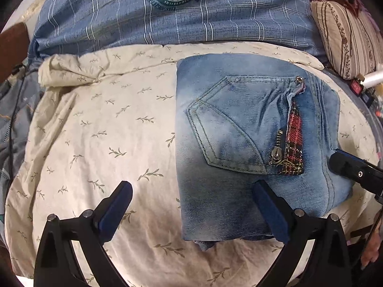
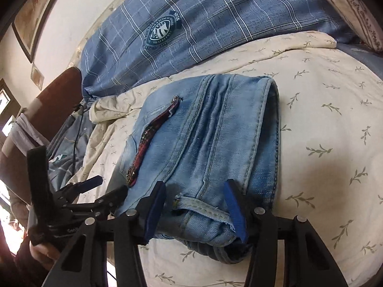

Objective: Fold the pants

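Light blue jeans lie folded into a compact rectangle on the cream leaf-print sheet, back pocket and red plaid zipper trim facing up. My left gripper is open, hovering over the near left edge of the jeans, holding nothing. My right gripper is open, its jaws astride the waistband end of the jeans, not closed on it. The right gripper's tip shows in the left wrist view at the jeans' right edge. The left gripper shows in the right wrist view beside the jeans.
A blue plaid duvet lies across the back of the bed. A striped pillow sits at the far right. Crumpled blue-grey fabric and a black cable lie at the left. A dark wooden headboard stands at the left.
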`<state>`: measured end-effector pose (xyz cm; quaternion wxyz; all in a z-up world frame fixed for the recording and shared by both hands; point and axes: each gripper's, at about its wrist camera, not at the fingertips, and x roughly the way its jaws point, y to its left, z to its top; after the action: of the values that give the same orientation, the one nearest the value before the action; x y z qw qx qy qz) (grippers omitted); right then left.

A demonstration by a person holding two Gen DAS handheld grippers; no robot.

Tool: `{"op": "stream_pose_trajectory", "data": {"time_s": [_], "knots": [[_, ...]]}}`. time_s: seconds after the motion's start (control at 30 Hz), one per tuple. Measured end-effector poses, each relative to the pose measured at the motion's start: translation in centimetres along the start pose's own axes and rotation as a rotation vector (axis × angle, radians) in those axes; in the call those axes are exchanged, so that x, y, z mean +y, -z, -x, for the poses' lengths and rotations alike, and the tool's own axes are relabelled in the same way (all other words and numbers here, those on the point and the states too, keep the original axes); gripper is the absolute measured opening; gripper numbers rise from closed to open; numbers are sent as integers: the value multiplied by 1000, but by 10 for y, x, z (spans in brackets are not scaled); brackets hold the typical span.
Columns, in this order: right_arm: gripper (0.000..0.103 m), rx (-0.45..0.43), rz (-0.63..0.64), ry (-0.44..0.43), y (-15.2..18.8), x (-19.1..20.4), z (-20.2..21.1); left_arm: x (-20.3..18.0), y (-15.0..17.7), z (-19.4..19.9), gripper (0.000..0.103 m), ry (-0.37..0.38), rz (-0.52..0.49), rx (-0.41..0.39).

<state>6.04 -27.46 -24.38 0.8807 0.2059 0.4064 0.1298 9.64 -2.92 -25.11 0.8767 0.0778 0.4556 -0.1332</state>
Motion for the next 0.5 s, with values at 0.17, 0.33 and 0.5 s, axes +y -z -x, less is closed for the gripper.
{"op": "stream_pose_trajectory", "data": {"time_s": [0.17, 0.33, 0.5], "knots": [[57, -80, -178, -104, -7, -25, 21, 14, -7, 14, 101, 48, 33, -30], [60, -128, -301, -92, -10, -54, 34, 34, -22, 26, 101, 129, 97, -75], [65, -103, -380, -106, -9, -70, 35, 51, -33, 11, 101, 245, 174, -23]]}}
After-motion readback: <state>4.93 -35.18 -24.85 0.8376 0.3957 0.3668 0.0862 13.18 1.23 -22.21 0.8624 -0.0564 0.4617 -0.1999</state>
